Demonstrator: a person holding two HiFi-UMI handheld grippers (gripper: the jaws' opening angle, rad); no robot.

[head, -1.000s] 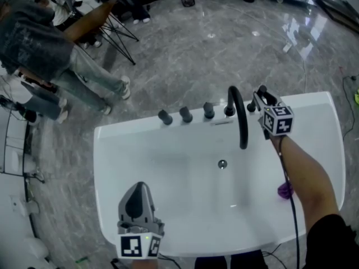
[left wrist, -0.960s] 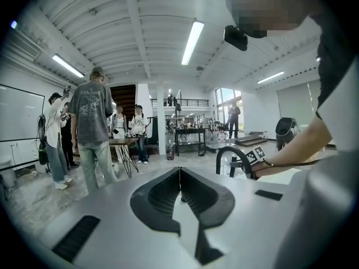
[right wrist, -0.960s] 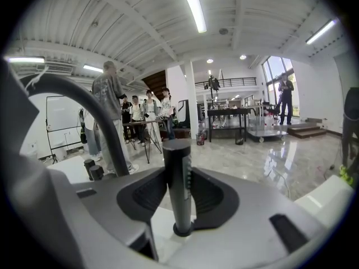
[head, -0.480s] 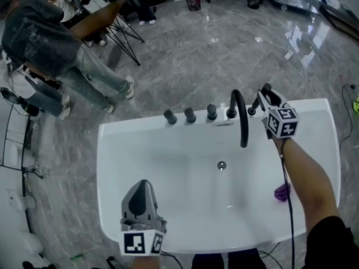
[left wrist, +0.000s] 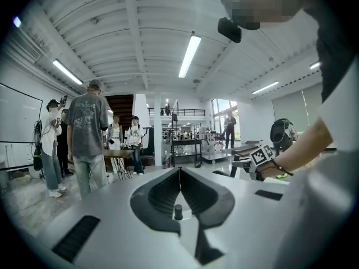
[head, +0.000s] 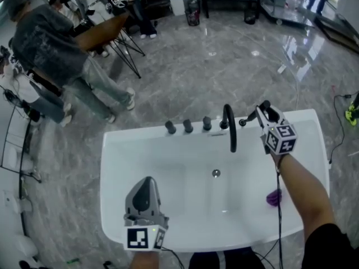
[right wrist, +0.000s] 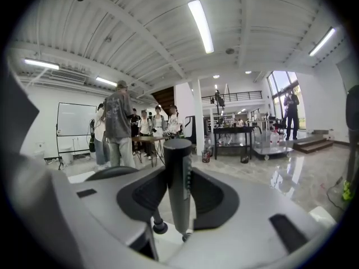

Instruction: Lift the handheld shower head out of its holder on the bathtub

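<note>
White bathtub: fills the lower part of the head view, with a round drain in its floor and a small purple thing low on its right inner side.
Far rim: three dark knobs stand in a row, and a black curved spout arches over the basin just to their right.
Shower head: a dark grey cylinder standing upright in the right gripper view, over the far rim, right of the spout.
Right gripper: its jaws are clamped on the shower head, one pad on each side of the handle.
Left gripper: over the near left part of the tub, well apart from the fittings; its jaws meet at the tips with nothing between them.
Floor: glossy grey marble beyond the tub.
Background: people stand at upper left beside a brown desk on black legs.
</note>
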